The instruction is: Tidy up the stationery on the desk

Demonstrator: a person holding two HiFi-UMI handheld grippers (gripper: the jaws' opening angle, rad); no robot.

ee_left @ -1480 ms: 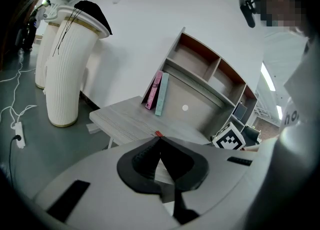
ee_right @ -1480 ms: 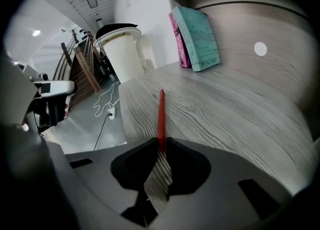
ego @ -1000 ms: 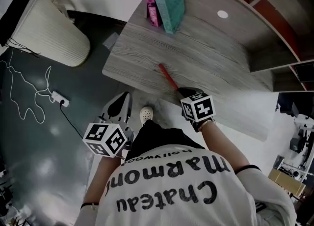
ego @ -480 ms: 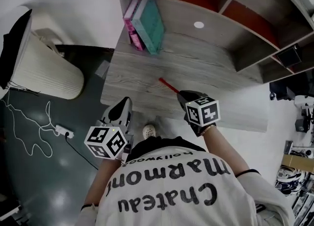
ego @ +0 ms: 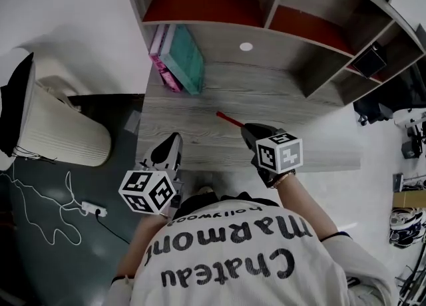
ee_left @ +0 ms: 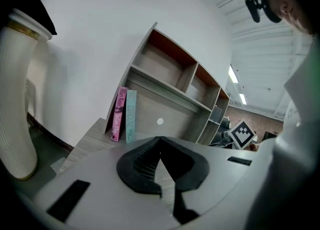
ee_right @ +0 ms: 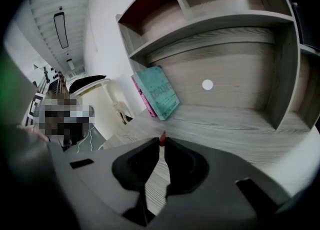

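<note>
Step in hand: carrying a picked item, not yet placed.

- Your right gripper point(ego: 249, 130) is pressed together on a red pen point(ego: 229, 120). In the right gripper view only its red tip point(ee_right: 162, 138) shows, poking out just past the jaw tips.
- The pen is held over the front part of the bench point(ego: 286, 98), its free end pointing toward the books at the left.
- Your left gripper point(ee_left: 160, 141) has its jaws pressed together at the tips with nothing between them. It hangs at the near left edge of the bench, idle.
- A teal book point(ego: 186, 58) and a pink book point(ego: 162, 65) lean together under the shelves point(ego: 219, 26), at the bench's left end.

Next move, as I judge it: you need a home for the pen. Beside the books or along the back of the bench look likeliest. Lower it flat before you spread the jaws, or it may roll.

Hard to make out:
- No pen pot or tray shows in any view.
- Pen or pencil: cannot tell, since the rear of it sits inside the jaws.
- Whether the free end touches the bench: cannot tell.
- A dark object point(ego: 368, 62) in a right-hand compartment is too small to name.
</note>
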